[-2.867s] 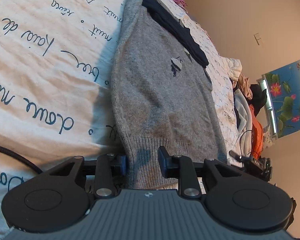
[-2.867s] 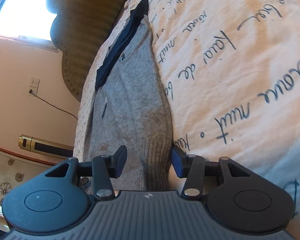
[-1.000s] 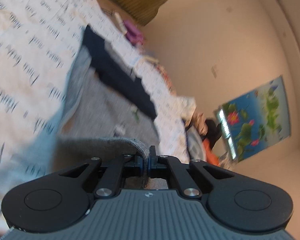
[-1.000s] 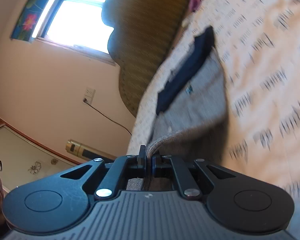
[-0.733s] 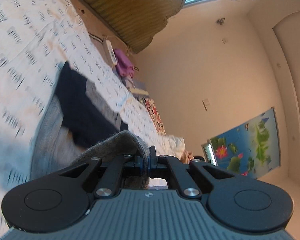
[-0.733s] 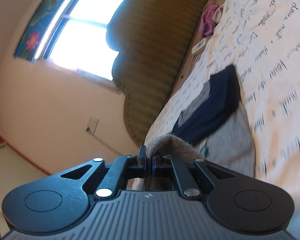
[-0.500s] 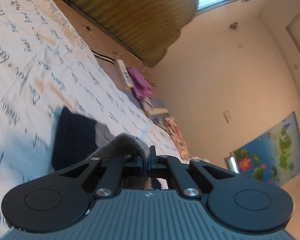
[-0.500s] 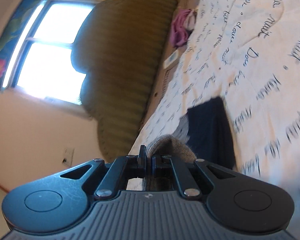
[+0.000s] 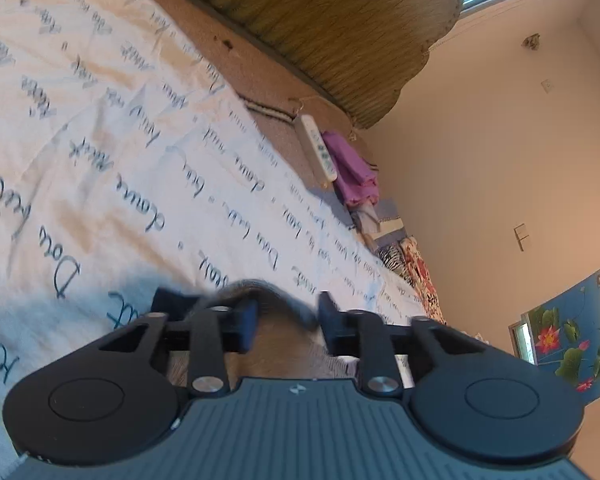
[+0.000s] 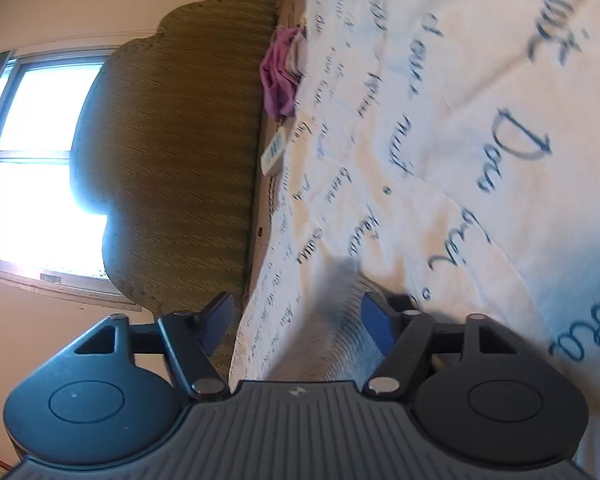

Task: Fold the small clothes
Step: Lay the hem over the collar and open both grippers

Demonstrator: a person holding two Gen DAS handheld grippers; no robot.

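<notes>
The grey knit sweater [image 9: 276, 332] lies on the white bedsheet with blue handwriting [image 9: 100, 152], only its ribbed hem showing just beyond each gripper. My left gripper [image 9: 286, 316] has its jaws opening, and the blurred hem edge slips free between them with no pad pressing it. In the right wrist view the ribbed hem [image 10: 348, 320] lies between the spread jaws of my right gripper [image 10: 296, 316], which are also opening, apart from the cloth. The rest of the sweater is hidden under the grippers.
A green upholstered headboard [image 9: 320, 16] stands at the bed's far end, with a white remote [image 9: 318, 148] and a purple cloth [image 9: 352, 172] beside it. Folded patterned clothes [image 9: 412, 264] lie along the bed's right edge. A bright window [image 10: 32, 168] is behind the headboard.
Both grippers, shut on the sweater's hem, carried it forward over the garment toward the headboard. Now both have opened and let the hem drop; the dark collar is covered.
</notes>
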